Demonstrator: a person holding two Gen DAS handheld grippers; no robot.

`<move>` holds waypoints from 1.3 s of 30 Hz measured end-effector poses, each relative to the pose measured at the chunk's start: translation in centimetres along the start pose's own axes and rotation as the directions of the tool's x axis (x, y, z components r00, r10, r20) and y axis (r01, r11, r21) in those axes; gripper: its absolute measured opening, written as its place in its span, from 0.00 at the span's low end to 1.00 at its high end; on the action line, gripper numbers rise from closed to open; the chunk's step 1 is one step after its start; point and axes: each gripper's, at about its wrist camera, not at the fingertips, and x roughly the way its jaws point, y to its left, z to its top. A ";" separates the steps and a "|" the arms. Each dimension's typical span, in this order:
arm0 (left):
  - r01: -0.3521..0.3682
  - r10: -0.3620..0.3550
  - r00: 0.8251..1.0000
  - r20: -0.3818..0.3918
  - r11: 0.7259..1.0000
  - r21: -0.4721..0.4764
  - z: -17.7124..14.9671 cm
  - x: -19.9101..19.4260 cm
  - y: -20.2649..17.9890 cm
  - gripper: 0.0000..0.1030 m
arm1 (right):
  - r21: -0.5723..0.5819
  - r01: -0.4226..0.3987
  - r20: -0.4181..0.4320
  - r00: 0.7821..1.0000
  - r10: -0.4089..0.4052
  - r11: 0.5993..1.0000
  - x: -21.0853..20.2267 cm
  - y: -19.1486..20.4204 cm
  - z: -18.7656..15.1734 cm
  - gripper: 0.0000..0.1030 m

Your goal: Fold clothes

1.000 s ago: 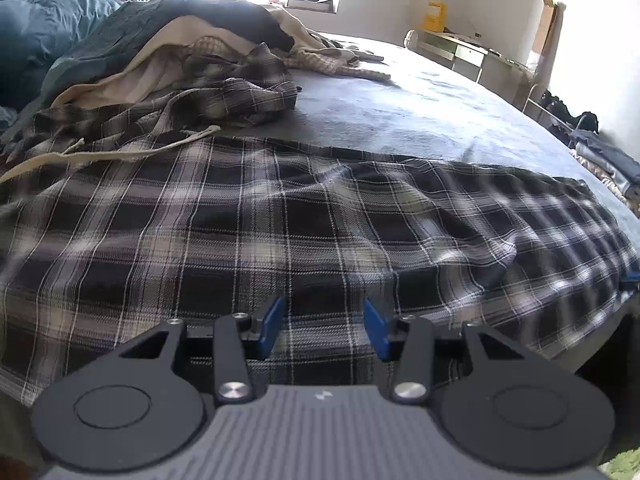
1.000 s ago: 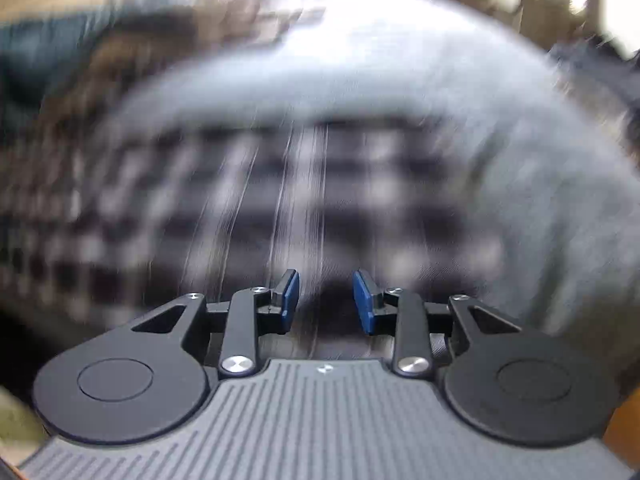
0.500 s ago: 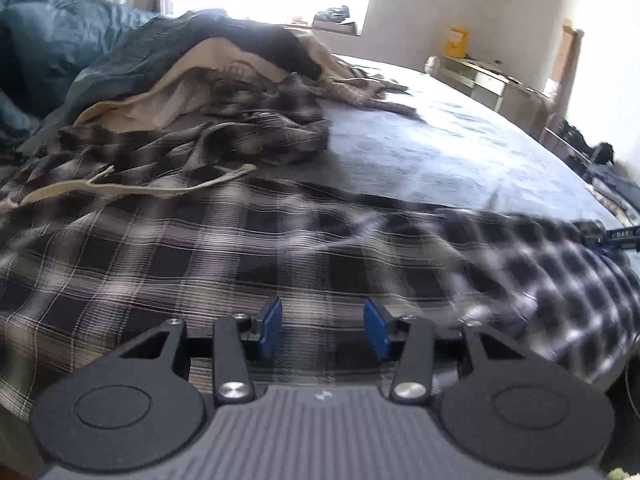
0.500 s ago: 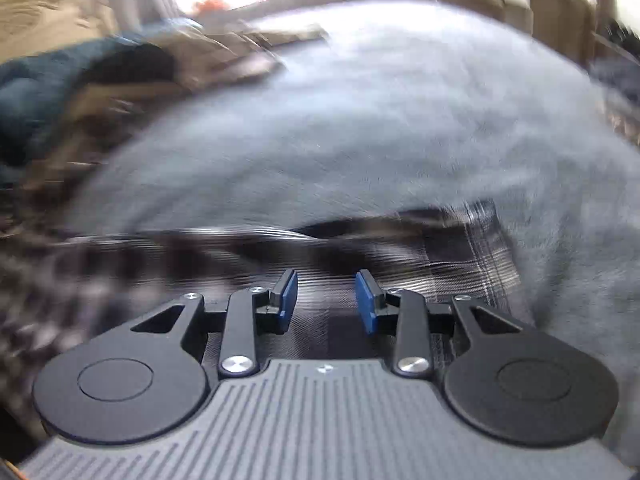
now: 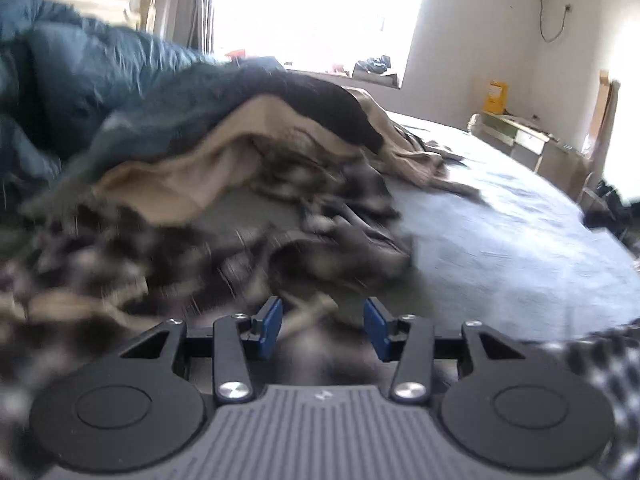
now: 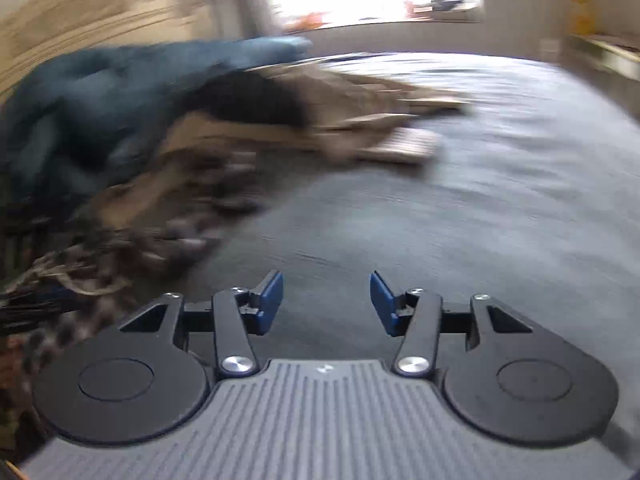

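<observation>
Left gripper [image 5: 323, 328]: blue pads stand partly apart, and blurred plaid cloth fills the gap beneath them; whether the pads press on that cloth cannot be told from the left wrist view. Directly ahead of it lies the plaid garment [image 5: 120, 264], black and pale checks, rumpled and spread across the near left of the bed [image 5: 500, 248], with a further patch of the same check showing at the lower right edge of that view. Right gripper [image 6: 326, 304]: its jaws have just been opening and now stand apart with nothing between them; only the grey bed cover [image 6: 460, 220] shows in the gap. The plaid garment [image 6: 80, 280] appears in the right wrist view at the left of the gripper, bunched and heavily blurred, apart from the pads. Beyond the plaid cloth in both views sits a heap of clothes [image 5: 248, 152]: tan fabric, a black piece on top, more checked material under it. Behind and left of the heap lies a blue quilt [image 5: 80, 80]. At the far side, a bright window [image 5: 320, 12] with items on its sill, a white wall, and a low cabinet [image 5: 520, 136] bearing a yellow box [image 5: 495, 97] at the right.
</observation>
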 end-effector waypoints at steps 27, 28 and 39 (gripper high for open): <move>0.060 -0.053 0.996 0.066 0.994 -0.097 -1.5 10.0 3.3 0.38 | 0.026 -0.211 -0.065 0.975 0.212 0.977 21.4 5.4 12.8 0.04; 0.067 -0.060 0.996 0.068 0.991 -0.114 -1.5 10.0 3.6 0.35 | 0.094 -0.247 -0.011 0.968 0.250 0.964 19.9 4.5 13.3 0.04; 0.143 -0.126 0.988 0.090 0.965 -0.219 -1.9 9.4 5.3 0.35 | 0.632 -0.458 0.481 0.864 0.147 0.625 5.8 -11.2 8.8 0.03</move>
